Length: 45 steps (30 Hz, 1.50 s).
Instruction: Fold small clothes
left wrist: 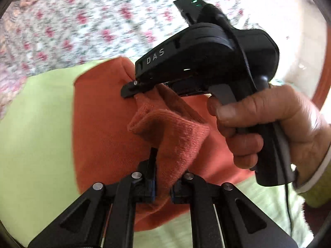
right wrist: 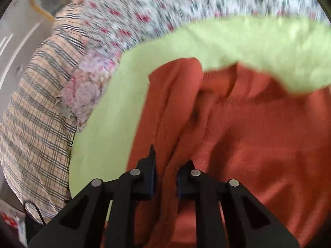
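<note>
An orange knit garment (left wrist: 99, 128) lies on a light green cloth (left wrist: 37, 140). My left gripper (left wrist: 162, 177) is shut on a ribbed fold of the garment and holds it up. My right gripper (left wrist: 132, 91) shows in the left wrist view, held by a hand (left wrist: 269, 124), its fingers pinching the same raised fold further back. In the right wrist view my right gripper (right wrist: 165, 175) is shut on a bunched strip of the orange garment (right wrist: 258, 134), which spreads to the right over the green cloth (right wrist: 115, 107).
A floral sheet (left wrist: 86, 20) covers the bed behind the green cloth. A checked pillow or cloth (right wrist: 35, 113) lies at the left in the right wrist view, with a faded patchwork piece (right wrist: 82, 95) beside it. A wooden frame (left wrist: 322, 86) stands at the right.
</note>
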Motion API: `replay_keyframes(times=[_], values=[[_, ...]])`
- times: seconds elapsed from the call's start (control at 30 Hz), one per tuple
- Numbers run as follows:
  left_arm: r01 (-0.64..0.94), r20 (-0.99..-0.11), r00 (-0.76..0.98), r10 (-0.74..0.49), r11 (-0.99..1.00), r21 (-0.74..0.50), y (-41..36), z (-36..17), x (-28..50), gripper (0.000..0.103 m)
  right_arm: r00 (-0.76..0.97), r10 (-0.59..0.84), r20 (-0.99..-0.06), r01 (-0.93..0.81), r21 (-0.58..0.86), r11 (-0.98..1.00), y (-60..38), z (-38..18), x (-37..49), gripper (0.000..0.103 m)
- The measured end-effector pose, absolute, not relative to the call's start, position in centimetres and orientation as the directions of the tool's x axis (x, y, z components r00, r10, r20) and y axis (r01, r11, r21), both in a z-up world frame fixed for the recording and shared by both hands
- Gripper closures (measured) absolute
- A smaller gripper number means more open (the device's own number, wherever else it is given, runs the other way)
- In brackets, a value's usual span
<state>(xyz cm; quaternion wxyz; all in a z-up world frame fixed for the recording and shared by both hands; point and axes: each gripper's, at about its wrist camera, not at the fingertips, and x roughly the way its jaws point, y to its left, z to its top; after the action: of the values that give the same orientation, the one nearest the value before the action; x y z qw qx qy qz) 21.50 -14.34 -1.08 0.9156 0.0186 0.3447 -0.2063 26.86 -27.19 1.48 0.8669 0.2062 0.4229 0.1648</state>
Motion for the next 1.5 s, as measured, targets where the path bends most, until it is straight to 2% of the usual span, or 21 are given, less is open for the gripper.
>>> replay_keyframes(times=[0.17, 0.43, 0.53, 0.63, 0.67, 0.73, 0.77, 0.87, 0.93, 1.0, 1.03, 1.2, 1.3, 1.43, 1.5], values=[[0.454, -0.657, 0.600, -0.457, 0.870, -0.192, -19.4, -1.5, 22.5, 0.095, 0.639, 0.358, -0.681, -0.044, 0.432, 0.901, -32.8, 3.1, 23.6, 0.087], [0.482, -0.722, 0.499, -0.479, 0.846, -0.228, -23.4, -4.8, 23.4, 0.094, 0.626, 0.290, -0.723, 0.067, 0.421, 0.905, -38.6, -0.9, 21.5, 0.087], [0.499, -0.728, 0.468, -0.501, 0.830, -0.250, -23.1, -5.3, 23.6, 0.091, 0.632, 0.277, -0.724, 0.072, 0.410, 0.909, -38.7, -1.6, 21.1, 0.087], [0.509, -0.730, 0.445, -0.519, 0.817, -0.271, -22.5, -5.3, 23.5, 0.079, 0.639, 0.239, -0.731, 0.094, 0.384, 0.919, -39.1, -2.1, 20.6, 0.085], [0.511, -0.730, 0.439, -0.525, 0.813, -0.277, -22.2, -5.2, 23.2, 0.076, 0.643, 0.226, -0.732, 0.104, 0.377, 0.920, -39.3, -2.1, 20.4, 0.082], [0.508, -0.727, 0.434, -0.532, 0.811, -0.290, -20.9, -4.8, 22.9, 0.064, 0.652, 0.201, -0.731, 0.126, 0.365, 0.922, -39.7, -2.1, 19.7, 0.077], [0.505, -0.725, 0.435, -0.534, 0.811, -0.294, -20.3, -4.6, 22.6, 0.062, 0.654, 0.186, -0.733, 0.134, 0.354, 0.926, -39.7, -1.9, 19.4, 0.072], [0.489, -0.718, 0.447, -0.533, 0.818, -0.303, -18.5, -3.4, 21.8, 0.054, 0.657, 0.156, -0.737, 0.150, 0.331, 0.932, -39.5, -1.4, 18.6, 0.069], [0.469, -0.713, 0.463, -0.527, 0.828, -0.307, -16.5, -2.8, 21.0, 0.041, 0.658, 0.143, -0.740, 0.167, 0.328, 0.930, -39.6, -1.2, 17.9, 0.060], [0.446, -0.709, 0.477, -0.519, 0.838, -0.314, -14.6, -2.4, 22.0, 0.031, 0.660, 0.150, -0.736, 0.180, 0.349, 0.920, -40.0, -1.1, 17.3, 0.029], [0.425, -0.705, 0.491, -0.511, 0.847, -0.319, -13.2, -2.2, 22.2, 0.030, 0.673, 0.172, -0.719, 0.177, 0.382, 0.907, -40.2, -1.0, 16.8, 0.024], [0.315, -0.715, 0.511, -0.478, 0.878, -0.361, -8.0, -3.2, 25.2, 0.022, 0.671, 0.237, -0.703, 0.159, 0.449, 0.879, -40.2, -1.4, 16.6, 0.023], [0.227, -0.725, 0.445, -0.525, 0.850, -0.476, -5.5, -5.9, 28.3, 0.021, 0.658, 0.287, -0.696, 0.161, 0.502, 0.849, -40.3, -2.4, 17.4, 0.023], [0.169, -0.724, 0.380, -0.576, 0.813, -0.558, -4.8, -8.6, 32.1, 0.019, 0.621, 0.324, -0.713, 0.172, 0.527, 0.832, -40.2, -3.9, 18.6, 0.023], [0.215, -0.711, 0.382, -0.590, 0.805, -0.552, -5.4, -8.3, 33.1, 0.020, 0.612, 0.325, -0.721, 0.172, 0.523, 0.835, -39.7, -4.3, 19.0, 0.031]])
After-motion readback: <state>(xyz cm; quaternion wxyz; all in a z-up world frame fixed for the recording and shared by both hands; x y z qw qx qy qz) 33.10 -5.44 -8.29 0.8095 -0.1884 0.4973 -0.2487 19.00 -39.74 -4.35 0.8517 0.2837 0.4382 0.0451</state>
